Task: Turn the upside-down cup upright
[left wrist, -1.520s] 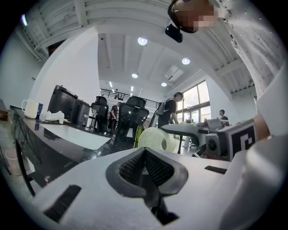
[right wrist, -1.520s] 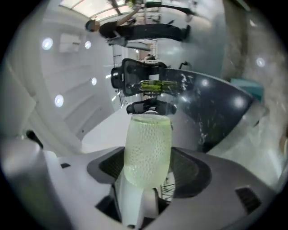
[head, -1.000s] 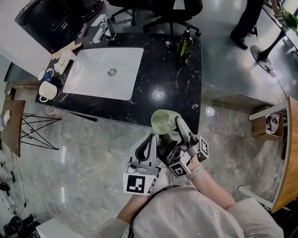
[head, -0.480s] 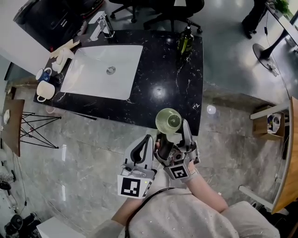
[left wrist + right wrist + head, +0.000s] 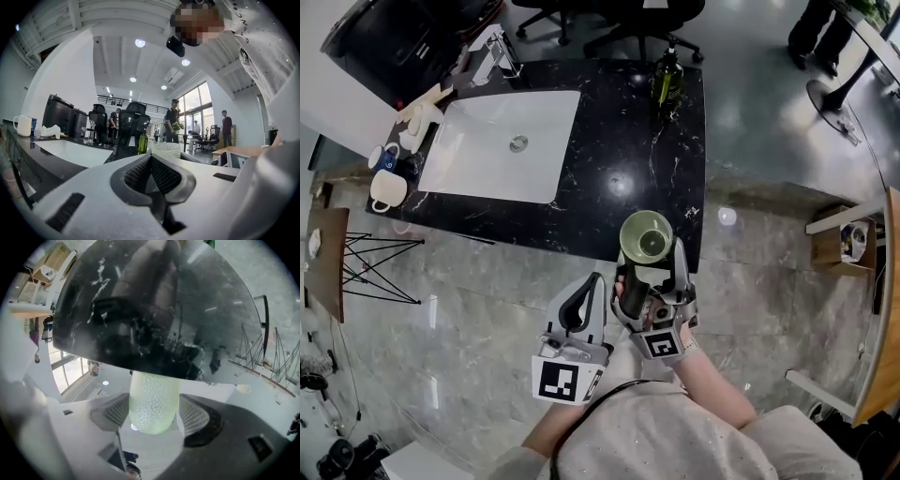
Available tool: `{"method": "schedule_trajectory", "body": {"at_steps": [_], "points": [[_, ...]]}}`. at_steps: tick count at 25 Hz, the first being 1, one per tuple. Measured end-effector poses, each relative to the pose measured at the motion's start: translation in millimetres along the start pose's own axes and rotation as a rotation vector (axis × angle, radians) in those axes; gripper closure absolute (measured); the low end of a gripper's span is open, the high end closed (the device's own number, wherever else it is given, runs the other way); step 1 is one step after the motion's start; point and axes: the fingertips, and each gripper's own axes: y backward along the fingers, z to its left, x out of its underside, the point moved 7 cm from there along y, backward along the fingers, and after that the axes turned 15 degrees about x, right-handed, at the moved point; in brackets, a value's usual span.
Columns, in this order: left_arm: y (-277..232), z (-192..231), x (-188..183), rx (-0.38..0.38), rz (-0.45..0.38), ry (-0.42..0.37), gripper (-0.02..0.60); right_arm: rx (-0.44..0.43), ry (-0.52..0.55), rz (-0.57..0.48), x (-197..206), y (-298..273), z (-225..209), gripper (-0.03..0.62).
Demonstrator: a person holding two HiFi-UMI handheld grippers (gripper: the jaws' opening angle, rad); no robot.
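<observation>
A pale green, dimpled cup point(image 5: 645, 235) hangs over the front right corner of the black marble counter point(image 5: 619, 141), its open mouth facing up at the head camera. My right gripper point(image 5: 650, 267) is shut on the cup's lower part. In the right gripper view the cup point(image 5: 153, 401) sits squeezed between both pads, with the counter's edge point(image 5: 154, 310) close beyond it. My left gripper point(image 5: 585, 292) hangs beside it to the left, over the floor, shut with nothing in it. From the left gripper view point(image 5: 152, 172) the cup's rim point(image 5: 165, 148) shows just past the jaws.
A white sink point(image 5: 502, 145) with a faucet point(image 5: 494, 54) fills the counter's left half. A green bottle point(image 5: 666, 80) stands at the far right edge, mugs point(image 5: 384, 187) at the left end. A wire rack point(image 5: 375, 272) stands on the floor at left, office chairs beyond the counter.
The right gripper has rotated the cup: a second ago its dimpled outside faced the head camera, now its open mouth faces up. Both grippers shifted slightly; the left stayed shut.
</observation>
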Motion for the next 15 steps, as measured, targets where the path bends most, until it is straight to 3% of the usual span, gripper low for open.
{"method": "schedule_trajectory", "body": {"at_steps": [4, 15], "points": [[-1, 2, -3, 0.009, -0.006, -0.033, 0.575, -0.012, 0.007, 0.005, -4, 2, 1, 0.275], [-5, 1, 1, 0.021, -0.002, -0.009, 0.575, 0.018, 0.074, 0.034, -12, 9, 1, 0.266]]}}
